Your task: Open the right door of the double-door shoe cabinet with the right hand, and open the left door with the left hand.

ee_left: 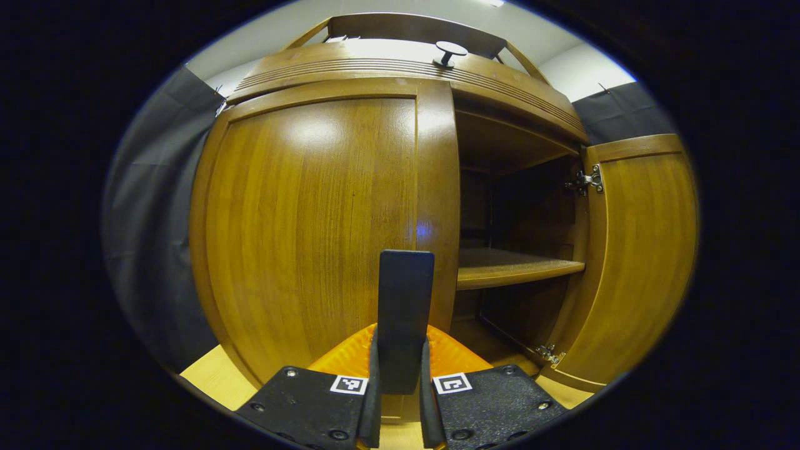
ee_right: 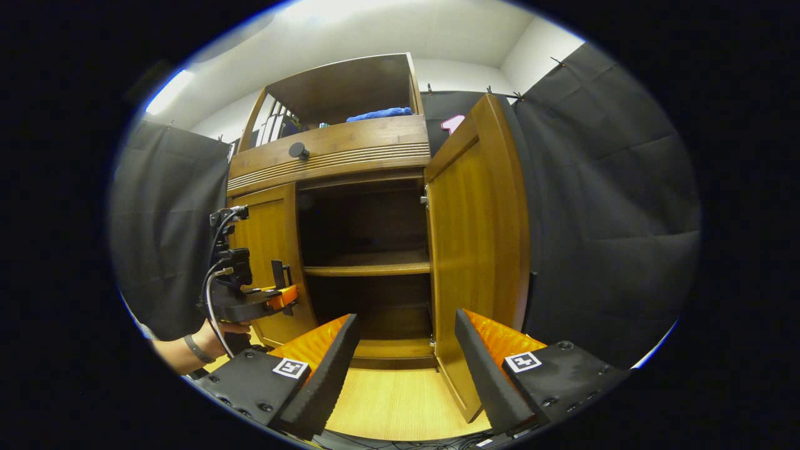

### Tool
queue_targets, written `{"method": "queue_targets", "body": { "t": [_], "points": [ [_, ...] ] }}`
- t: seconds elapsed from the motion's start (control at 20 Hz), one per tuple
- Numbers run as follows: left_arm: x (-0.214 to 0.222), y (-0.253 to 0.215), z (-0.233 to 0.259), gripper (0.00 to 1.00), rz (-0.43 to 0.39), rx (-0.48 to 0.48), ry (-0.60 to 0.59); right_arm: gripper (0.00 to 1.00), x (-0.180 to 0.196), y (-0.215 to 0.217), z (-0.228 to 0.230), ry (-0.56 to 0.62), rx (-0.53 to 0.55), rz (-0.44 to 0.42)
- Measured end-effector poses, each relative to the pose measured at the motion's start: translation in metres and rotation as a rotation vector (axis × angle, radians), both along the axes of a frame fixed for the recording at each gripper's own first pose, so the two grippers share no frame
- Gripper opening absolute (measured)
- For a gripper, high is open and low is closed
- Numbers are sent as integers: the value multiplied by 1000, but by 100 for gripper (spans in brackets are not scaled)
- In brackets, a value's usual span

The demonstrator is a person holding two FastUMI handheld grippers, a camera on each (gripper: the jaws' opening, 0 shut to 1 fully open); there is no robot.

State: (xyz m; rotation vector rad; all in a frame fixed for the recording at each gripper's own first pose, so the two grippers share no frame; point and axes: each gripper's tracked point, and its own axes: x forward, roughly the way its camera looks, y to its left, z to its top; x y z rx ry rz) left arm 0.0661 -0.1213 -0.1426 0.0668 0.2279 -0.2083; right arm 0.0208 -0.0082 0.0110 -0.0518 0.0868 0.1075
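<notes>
The wooden shoe cabinet's left door (ee_left: 312, 219) stands closed right in front of my left gripper (ee_left: 405, 256), whose fingers are pressed together with nothing seen between them, close to the door's inner stile. The right door (ee_left: 637, 250) is swung wide open, baring a shelf (ee_left: 512, 269) and a dark interior. From the right gripper view, my right gripper (ee_right: 406, 315) is open and held back from the cabinet, with the open right door (ee_right: 475, 250) just ahead on its right. The left gripper (ee_right: 278, 294), held by a hand (ee_right: 209, 340), sits against the closed left door (ee_right: 269, 231).
A round dark knob (ee_right: 299, 150) sits on the cabinet's top band. An upper open shelf holds a blue cloth (ee_right: 381, 114) and some books. Black cloth walls flank the cabinet on both sides. A light wooden floor (ee_right: 394, 400) runs in front of it.
</notes>
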Motion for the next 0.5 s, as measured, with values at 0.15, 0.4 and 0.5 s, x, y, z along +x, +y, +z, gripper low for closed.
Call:
{"method": "queue_targets", "body": {
  "t": [0.15, 0.4, 0.5],
  "points": [
    [-24, 12, 7, 26, 10, -5, 6, 99, 3, 8, -2, -4, 19, 18],
    [-53, 33, 17, 26, 35, -18, 35, 99, 7, 17, -11, 13, 22, 45],
    [-66, 42, 18, 25, 51, -16, 31, 99, 11, 18, -15, 20, 14, 49]
  ]
}}
